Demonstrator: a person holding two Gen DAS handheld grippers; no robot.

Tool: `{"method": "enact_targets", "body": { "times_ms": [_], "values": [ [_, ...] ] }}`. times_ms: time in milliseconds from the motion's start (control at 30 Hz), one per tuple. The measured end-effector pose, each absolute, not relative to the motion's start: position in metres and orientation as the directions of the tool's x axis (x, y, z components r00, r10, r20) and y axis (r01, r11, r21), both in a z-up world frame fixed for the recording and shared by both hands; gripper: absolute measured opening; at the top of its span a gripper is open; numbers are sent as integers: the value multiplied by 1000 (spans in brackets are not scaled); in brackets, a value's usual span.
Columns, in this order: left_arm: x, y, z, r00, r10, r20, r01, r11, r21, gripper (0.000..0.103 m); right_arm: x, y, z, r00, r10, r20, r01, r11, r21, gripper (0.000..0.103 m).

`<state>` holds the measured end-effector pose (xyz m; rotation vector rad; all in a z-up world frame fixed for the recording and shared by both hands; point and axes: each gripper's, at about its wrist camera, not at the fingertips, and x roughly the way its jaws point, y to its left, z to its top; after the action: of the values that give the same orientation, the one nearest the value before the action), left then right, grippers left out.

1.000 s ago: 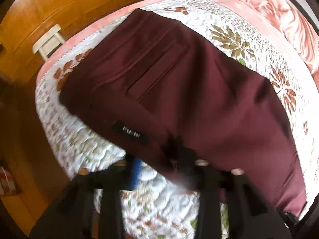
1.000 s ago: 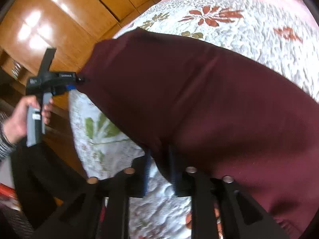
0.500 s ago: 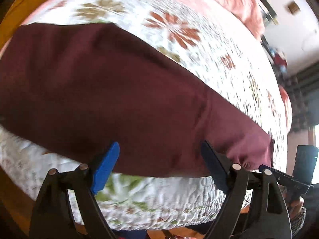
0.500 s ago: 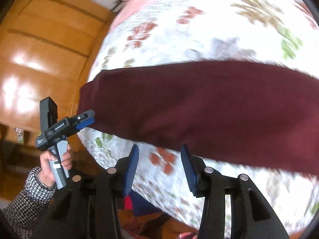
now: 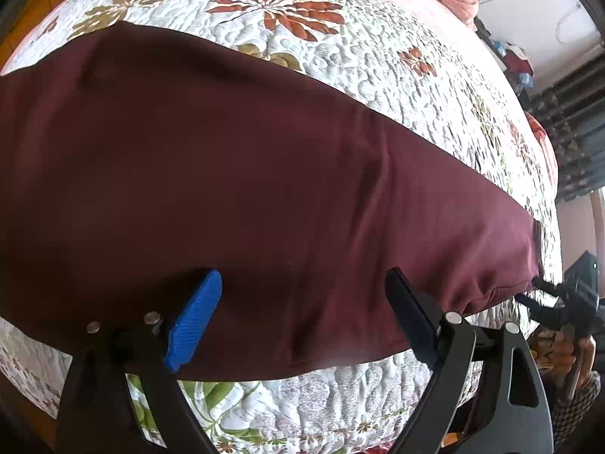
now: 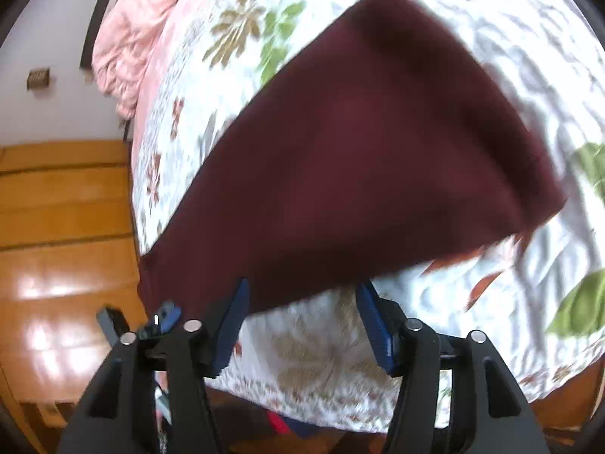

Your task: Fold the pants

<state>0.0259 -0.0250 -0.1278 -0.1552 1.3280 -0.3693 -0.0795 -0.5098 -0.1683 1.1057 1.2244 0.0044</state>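
The maroon pants lie flat as a long folded strip across the flowered quilt. They also show in the right wrist view, blurred. My left gripper is open and empty, with its blue-padded fingers over the strip's near edge. My right gripper is open and empty at the near edge of the pants. The right gripper also shows at the far right of the left wrist view, by the pants' end. The left gripper's tip shows in the right wrist view.
The bed edge runs just below both grippers. A pink blanket is bunched at the head of the bed. A wooden wardrobe stands to the left. Dark curtains hang at the far right.
Both grippers have let go of the pants and opened. The pants now lie flat on the quilt. Both views have swung round along the strip.
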Motion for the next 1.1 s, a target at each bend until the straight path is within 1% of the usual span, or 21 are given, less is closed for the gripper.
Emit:
{"method": "enact_targets", "body": {
  "times_ms": [133, 200, 300, 367, 400, 433, 467, 500, 567, 633, 733, 800, 867, 967, 1000, 1033, 1100],
  "values": [
    [28, -26, -128, 193, -353, -916, 174, 931, -322, 88, -83, -519, -181, 438, 526, -729, 589, 445, 675, 59],
    [28, -24, -128, 192, -360, -913, 169, 929, -330, 88, -87, -530, -181, 475, 481, -737, 611, 422, 669, 59],
    [28, -24, -128, 193, -358, -913, 169, 929, -329, 88, -96, -550, -176, 526, 378, -762, 648, 404, 646, 58],
    [27, -25, -128, 193, -354, -915, 176, 930, -323, 90, -92, -551, -182, 525, 393, -755, 650, 386, 654, 57],
    [27, -26, -128, 192, -351, -916, 180, 931, -319, 90, -89, -550, -183, 522, 383, -762, 648, 403, 646, 48],
    [27, -26, -129, 192, -349, -917, 181, 931, -316, 90, -87, -549, -182, 517, 368, -773, 644, 427, 634, 42],
    [27, -27, -128, 191, -347, -918, 181, 932, -314, 90, -84, -547, -180, 507, 345, -790, 633, 472, 613, 30],
    [27, -27, -128, 191, -347, -918, 180, 932, -315, 90, -81, -545, -178, 508, 334, -794, 621, 496, 606, 22],
    [28, -26, -128, 193, -356, -914, 175, 929, -325, 90, -77, -544, -173, 527, 333, -782, 597, 510, 619, 18],
    [28, -24, -128, 192, -363, -912, 168, 928, -334, 90, -74, -542, -164, 544, 321, -775, 569, 538, 622, 17],
    [28, -24, -126, 198, -366, -909, 159, 927, -339, 90, -69, -544, -141, 595, 310, -741, 508, 570, 646, 16],
    [27, -24, -121, 218, -384, -898, 165, 921, -353, 90, -67, -550, -118, 649, 304, -697, 453, 581, 676, 15],
    [25, -25, -114, 252, -403, -880, 181, 913, -367, 90, -66, -557, -94, 713, 304, -632, 381, 589, 713, 15],
    [21, -27, -101, 317, -429, -846, 216, 901, -376, 90, -69, -565, -59, 775, 241, -584, 305, 667, 680, 14],
    [20, -27, -100, 328, -428, -842, 218, 902, -373, 90, -71, -572, -52, 780, 207, -590, 320, 679, 661, 14],
    [21, -28, -101, 328, -425, -844, 217, 903, -371, 90, -73, -583, -54, 769, 176, -615, 364, 670, 647, 14],
    [23, -29, -110, 302, -402, -864, 208, 913, -352, 90, -79, -603, -70, 710, 120, -694, 487, 628, 607, 15]
  ]
}}
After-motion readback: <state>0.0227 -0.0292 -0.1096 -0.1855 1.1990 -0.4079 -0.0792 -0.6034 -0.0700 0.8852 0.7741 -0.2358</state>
